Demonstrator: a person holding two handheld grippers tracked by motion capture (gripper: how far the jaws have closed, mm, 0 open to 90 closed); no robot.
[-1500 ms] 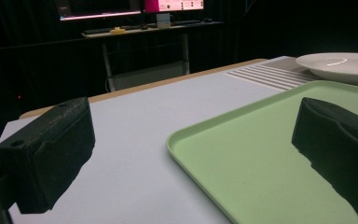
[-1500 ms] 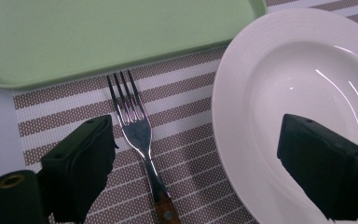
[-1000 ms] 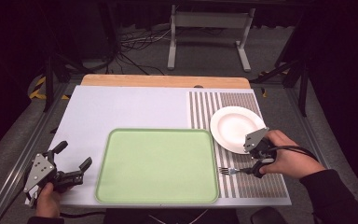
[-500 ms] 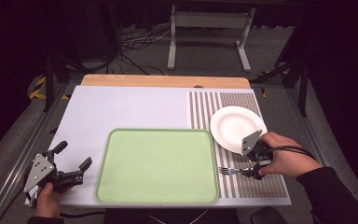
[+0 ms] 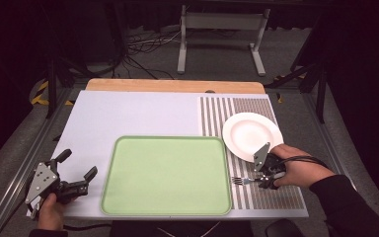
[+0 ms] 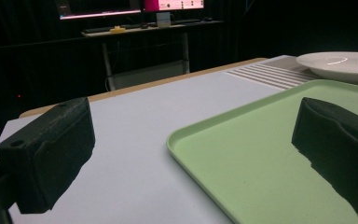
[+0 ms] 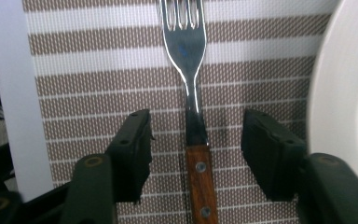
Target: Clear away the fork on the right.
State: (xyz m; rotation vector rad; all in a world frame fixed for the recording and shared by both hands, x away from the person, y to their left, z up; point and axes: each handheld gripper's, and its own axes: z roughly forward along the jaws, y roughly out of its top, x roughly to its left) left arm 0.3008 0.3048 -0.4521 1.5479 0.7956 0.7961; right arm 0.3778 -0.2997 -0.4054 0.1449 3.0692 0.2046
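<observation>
Dark room, pale worktop [image 5: 128,118]: the right gripper's [image 7: 196,140] half-open fingers, just closing, straddle the untouched fork [image 7: 193,93] and should be squeezed squarely on its neck; left gripper [image 5: 74,173] is held wide open, empty.

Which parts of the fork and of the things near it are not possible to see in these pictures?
- Fork: right gripper view, handle end cut off by the bottom edge.
- Fork handle, high view: covered by the right gripper and the hand.
- Plate: right gripper view, cut off by the right edge.
- Tray: left gripper view, partly behind one finger.
</observation>
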